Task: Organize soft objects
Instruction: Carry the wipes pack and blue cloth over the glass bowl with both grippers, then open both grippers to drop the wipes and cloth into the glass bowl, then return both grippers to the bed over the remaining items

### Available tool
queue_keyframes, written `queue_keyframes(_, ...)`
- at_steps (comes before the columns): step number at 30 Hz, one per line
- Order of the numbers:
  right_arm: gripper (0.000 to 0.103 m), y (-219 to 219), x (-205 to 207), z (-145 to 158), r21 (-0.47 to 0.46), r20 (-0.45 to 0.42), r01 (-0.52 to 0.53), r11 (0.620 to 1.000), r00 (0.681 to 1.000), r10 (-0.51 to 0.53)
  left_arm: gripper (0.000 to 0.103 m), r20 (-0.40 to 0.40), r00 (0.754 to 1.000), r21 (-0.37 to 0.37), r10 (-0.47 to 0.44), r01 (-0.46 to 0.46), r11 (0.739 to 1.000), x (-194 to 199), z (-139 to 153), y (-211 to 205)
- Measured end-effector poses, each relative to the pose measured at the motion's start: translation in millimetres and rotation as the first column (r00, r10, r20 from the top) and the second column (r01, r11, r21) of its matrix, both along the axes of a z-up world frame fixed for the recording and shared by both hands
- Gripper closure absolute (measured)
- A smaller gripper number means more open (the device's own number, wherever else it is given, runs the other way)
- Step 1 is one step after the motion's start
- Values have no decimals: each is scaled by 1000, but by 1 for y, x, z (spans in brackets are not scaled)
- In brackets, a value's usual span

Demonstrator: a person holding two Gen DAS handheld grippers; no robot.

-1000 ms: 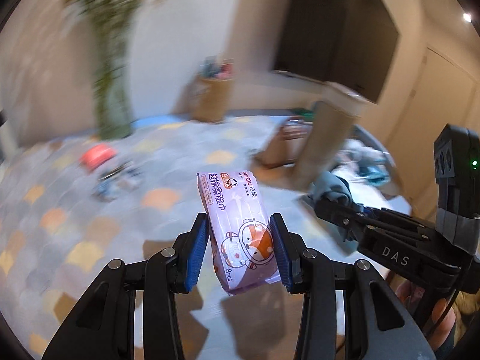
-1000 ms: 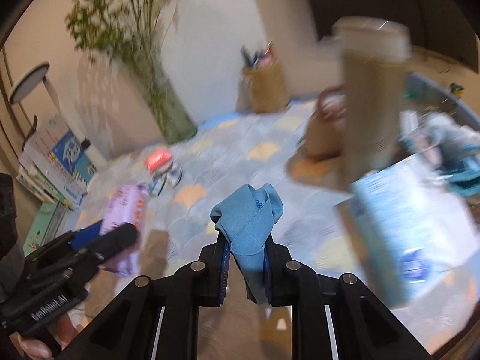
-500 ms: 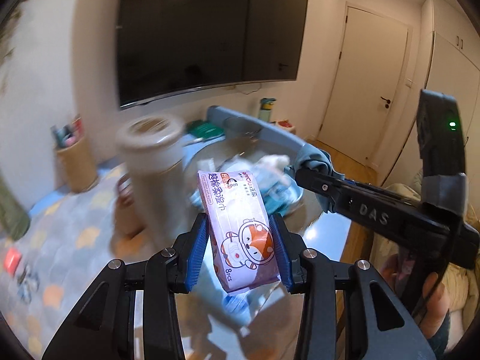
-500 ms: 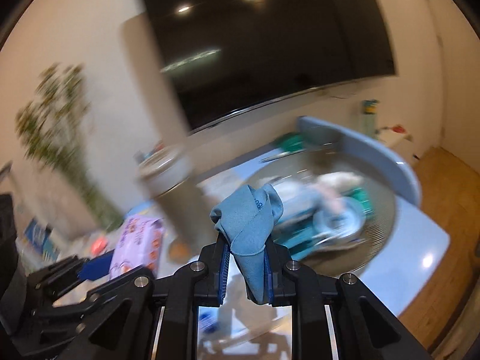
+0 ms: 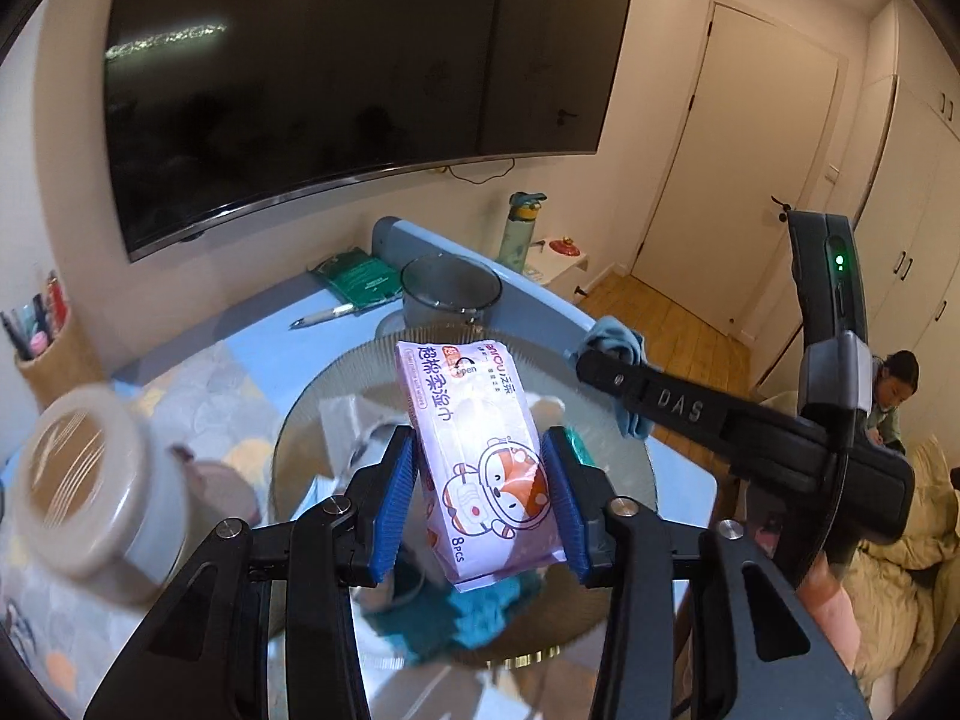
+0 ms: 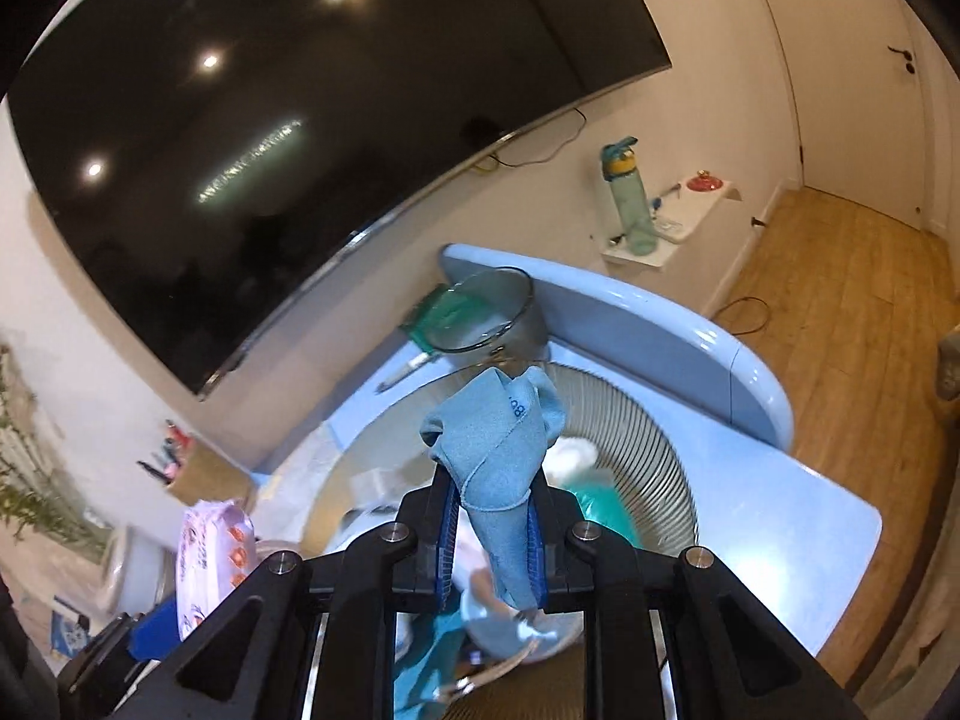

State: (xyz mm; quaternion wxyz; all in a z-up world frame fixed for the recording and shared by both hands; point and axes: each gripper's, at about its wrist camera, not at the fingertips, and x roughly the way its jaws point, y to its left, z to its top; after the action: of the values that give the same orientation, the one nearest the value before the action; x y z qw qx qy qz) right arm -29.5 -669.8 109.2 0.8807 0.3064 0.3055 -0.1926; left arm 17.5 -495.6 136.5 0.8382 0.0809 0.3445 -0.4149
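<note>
Left gripper (image 5: 483, 501): its blue pads are clamping the wipes pack (image 5: 477, 459) by its long sides, holding it upright over the ribbed basket (image 5: 360, 378).
Right gripper (image 6: 492, 534): it is pinching the bunched blue cloth (image 6: 495, 441), folds standing above the jaws, also over the basket.
Reason, judged: both items are being carried for release among the cloths inside.
Edges: the basket is sitting near the tabletop's (image 6: 798, 516) right edge.
Room: the metal pot (image 6: 498, 318) is crowding the far rim; the jar (image 5: 90, 471) is crowding the left.
</note>
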Motion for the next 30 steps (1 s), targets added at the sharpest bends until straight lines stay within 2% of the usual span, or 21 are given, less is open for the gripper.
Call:
queue_keyframes(1, 81, -1, 2, -1, -4, -15, 0, 1000, 1000, 0, 55, 4, 1000, 18, -1, 1, 1000, 2, -2, -5)
queue_keyframes(3, 75, -4, 7, -4, -10, -44, -19, 1000, 999, 18, 50, 7, 1000, 29, 21, -22, 999, 6, -7, -8)
queue_keyframes(5, 57, -2, 6, -3, -43, -65, -26, 999, 998, 23, 37, -14, 1000, 14, 17, -17, 1000, 9, -9, -7)
queue_keyframes(6, 42, -1, 3, -2, -61, -65, -19, 998, 998, 15, 30, -26, 1000, -2, 14, -14, 1000, 8, -9, -3)
queue_keyframes(7, 39, -1, 0, -2, -67, -59, -19, 998, 998, 15, 28, -37, 999, -17, 10, -11, 1000, 8, -9, 0)
queue_keyframes(10, 39, 4, -11, 0, -40, -27, -36, 999, 999, 35, 28, -53, 998, -50, -27, 24, 998, -1, -3, 13)
queue_keyframes(14, 39, 16, -21, 6, -39, -10, -63, 997, 998, 63, 28, -9, 999, -53, -40, 39, 998, -20, 10, 36)
queue_keyframes(19, 38, 48, -45, 23, -50, 39, -109, 993, 993, 111, 28, 31, 999, -80, -38, 40, 996, -41, 30, 90)
queue_keyframes(23, 33, 95, -62, 39, -100, 64, -177, 979, 981, 184, 28, 77, 997, -72, 0, 5, 997, -50, 43, 144)
queue_keyframes(26, 29, 137, -65, 55, -159, 89, -241, 957, 962, 257, 28, 135, 989, -28, 59, -56, 998, -51, 54, 185)
queue_keyframes(30, 29, 205, -58, 81, -230, 122, -370, 900, 907, 403, 28, 170, 969, -48, 180, -174, 983, -45, 72, 257)
